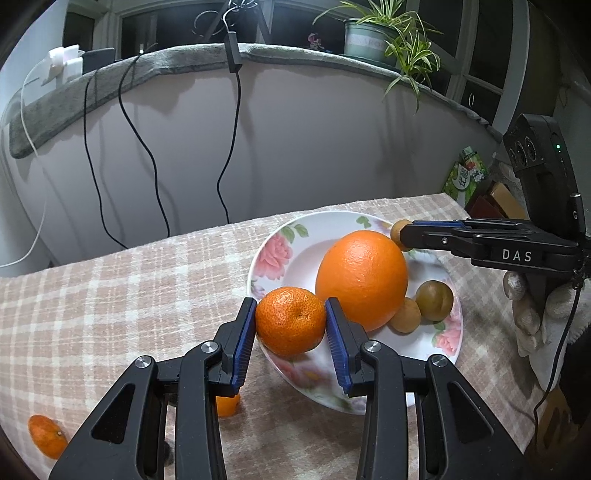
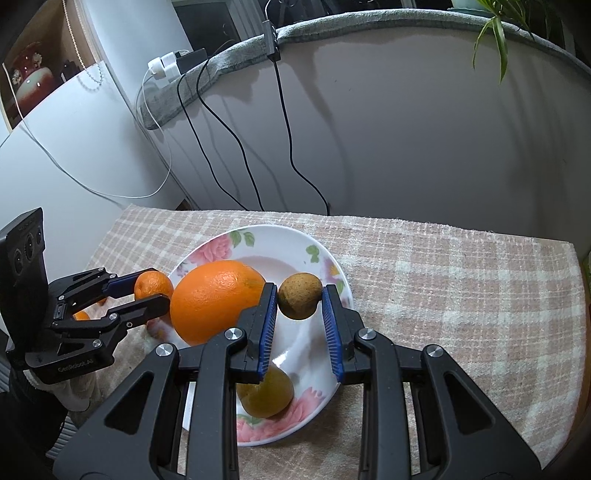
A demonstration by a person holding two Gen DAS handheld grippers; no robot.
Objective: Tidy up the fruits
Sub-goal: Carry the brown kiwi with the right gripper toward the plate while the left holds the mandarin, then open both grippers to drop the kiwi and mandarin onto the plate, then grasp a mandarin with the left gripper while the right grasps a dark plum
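Note:
A white floral plate (image 1: 280, 240) (image 2: 295, 240) sits on the checked cloth. On it lie a large orange (image 1: 362, 277) (image 2: 214, 299), a small brown fruit (image 1: 406, 315) and a greenish-brown fruit (image 1: 435, 300) (image 2: 267, 397). My left gripper (image 1: 291, 325) (image 2: 151, 291) is shut on a mandarin (image 1: 290, 320) (image 2: 153, 284), held over the plate's near-left rim. My right gripper (image 2: 300, 301) (image 1: 402, 232) is shut on a small brown fruit (image 2: 300, 301) (image 1: 399, 229), held above the plate's far side.
Two more mandarins (image 1: 48, 435) (image 1: 226, 404) lie on the checked cloth (image 1: 129, 295) left of the plate. Black cables (image 1: 229, 155) hang down the wall behind the table. A potted plant (image 1: 388, 33) stands on the ledge. Boxes (image 1: 480, 192) stand beyond the table's right edge.

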